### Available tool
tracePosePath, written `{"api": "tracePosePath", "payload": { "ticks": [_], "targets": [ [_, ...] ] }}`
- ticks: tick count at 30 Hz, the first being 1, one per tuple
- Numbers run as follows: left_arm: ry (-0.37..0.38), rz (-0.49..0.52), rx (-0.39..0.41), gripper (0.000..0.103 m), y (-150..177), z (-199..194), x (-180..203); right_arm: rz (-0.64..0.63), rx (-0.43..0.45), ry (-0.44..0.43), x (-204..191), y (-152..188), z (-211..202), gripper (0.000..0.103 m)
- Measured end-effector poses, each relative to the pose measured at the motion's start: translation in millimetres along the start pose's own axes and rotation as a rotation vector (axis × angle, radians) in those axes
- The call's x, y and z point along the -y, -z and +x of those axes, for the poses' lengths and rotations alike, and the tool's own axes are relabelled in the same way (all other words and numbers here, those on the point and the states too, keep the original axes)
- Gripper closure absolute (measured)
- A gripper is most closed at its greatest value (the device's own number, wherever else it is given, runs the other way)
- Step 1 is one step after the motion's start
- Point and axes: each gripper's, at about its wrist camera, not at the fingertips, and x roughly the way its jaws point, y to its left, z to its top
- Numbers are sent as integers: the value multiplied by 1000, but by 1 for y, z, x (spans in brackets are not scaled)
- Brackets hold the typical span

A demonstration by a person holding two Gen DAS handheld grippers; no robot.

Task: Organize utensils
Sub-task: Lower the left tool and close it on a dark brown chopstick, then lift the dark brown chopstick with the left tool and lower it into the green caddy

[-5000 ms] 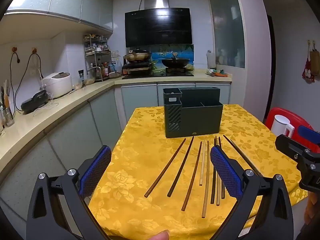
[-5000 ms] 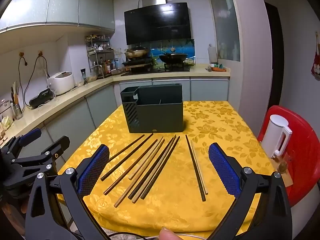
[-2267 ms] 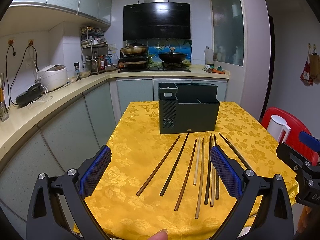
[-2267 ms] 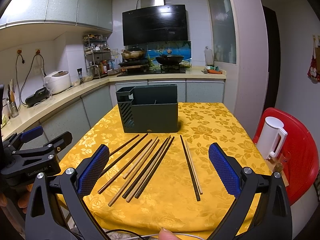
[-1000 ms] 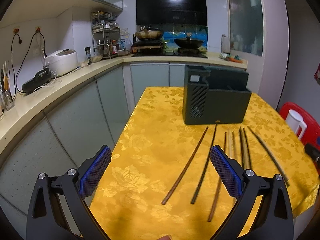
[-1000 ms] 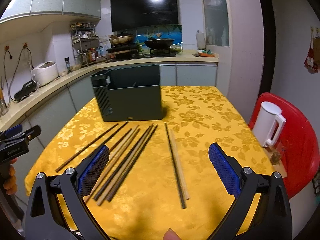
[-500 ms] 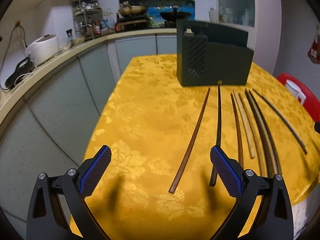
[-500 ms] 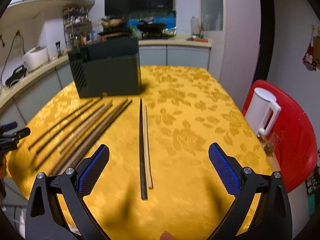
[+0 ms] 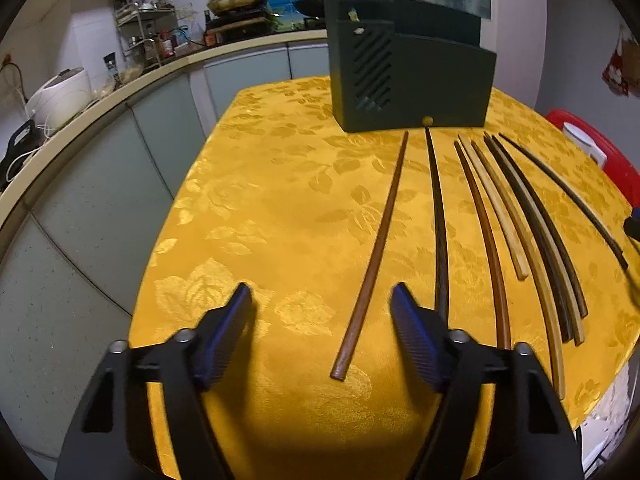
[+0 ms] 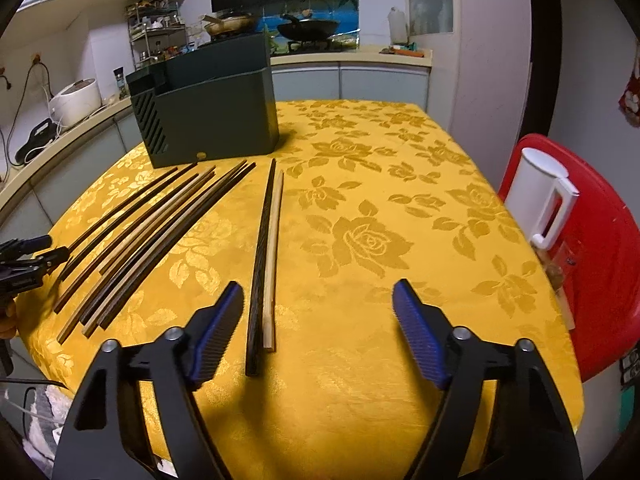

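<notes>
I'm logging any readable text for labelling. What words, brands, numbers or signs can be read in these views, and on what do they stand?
None can be read.
Small round gold badge low on the dark utensil holder: too small to read.
Bottles and jars on the counter rack: labels too small and blurred.

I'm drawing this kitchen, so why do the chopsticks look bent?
Left wrist view: the fisheye lens bows the chopsticks sideways, though they are likely straight. Right wrist view: the pair near the middle looks almost straight, while the counter edge curves.
</notes>
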Motion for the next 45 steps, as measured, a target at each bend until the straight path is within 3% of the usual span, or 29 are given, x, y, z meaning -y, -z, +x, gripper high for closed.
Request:
{"api": "tracePosePath", "payload": {
  "ticks": [6, 10, 13, 17, 24, 30, 38, 45],
  "targets": [
    [59, -19, 2, 61, 3, -2, 0, -3, -7, -13, 1, 0, 1, 44],
    [64, 4, 11, 83, 5, -7, 8, -9, -14, -20, 6, 1, 1, 51],
    [47, 12, 13, 90, 6, -8, 14, -21, -24, -26, 7, 4, 1, 57],
    [19, -22, 7, 91, 4, -6, 14, -55, -43, -30, 5, 9, 3, 65],
    [5, -48, 13, 91, 7, -8, 16, -63, -15, -89, -2, 8, -4, 69],
    [9, -53, 10, 91, 7, -9, 16, -123, -41, -76, -13, 10, 4, 84],
    [21, -48, 25, 91, 13, -13, 19, -128, -61, -107, -19, 12, 9, 85],
    [9, -38, 41, 91, 15, -14, 21, -128, -52, -84, -20, 13, 12, 85]
  ]
}}
